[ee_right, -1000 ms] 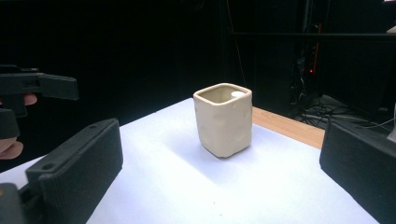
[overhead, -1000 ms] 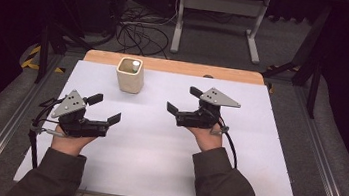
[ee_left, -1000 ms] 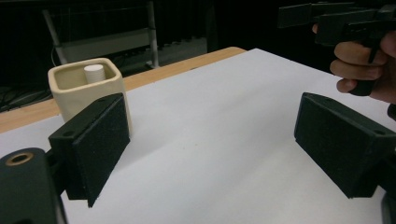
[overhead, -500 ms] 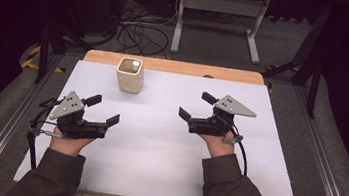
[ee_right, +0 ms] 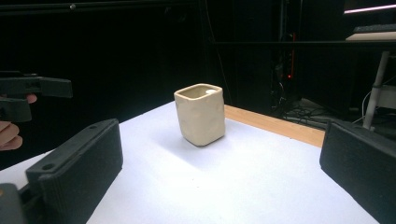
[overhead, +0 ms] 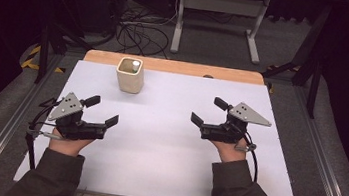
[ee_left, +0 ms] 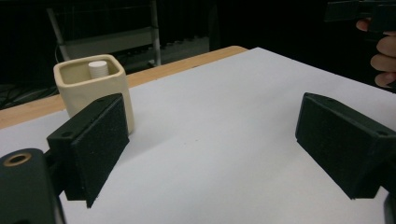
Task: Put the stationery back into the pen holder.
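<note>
Because nothing is gripped yet, the flat white rectangular table sheet [overhead: 167, 142] lies bare between the hands, its matte surface backed by a pale wooden strip [overhead: 176, 67] along the far edge. The black two-jaw left gripper [overhead: 102, 112] rests low near the left edge and the black two-jaw right gripper [overhead: 207, 111] sits well apart on the right; both have their jaws spread wide and empty, angled inward as if for a reach. The cream squarish ceramic cup [overhead: 130, 75], slightly dimpled, stands upright near the far edge, left of centre. Inside it stands a small white cylinder [ee_left: 98, 69].
</note>
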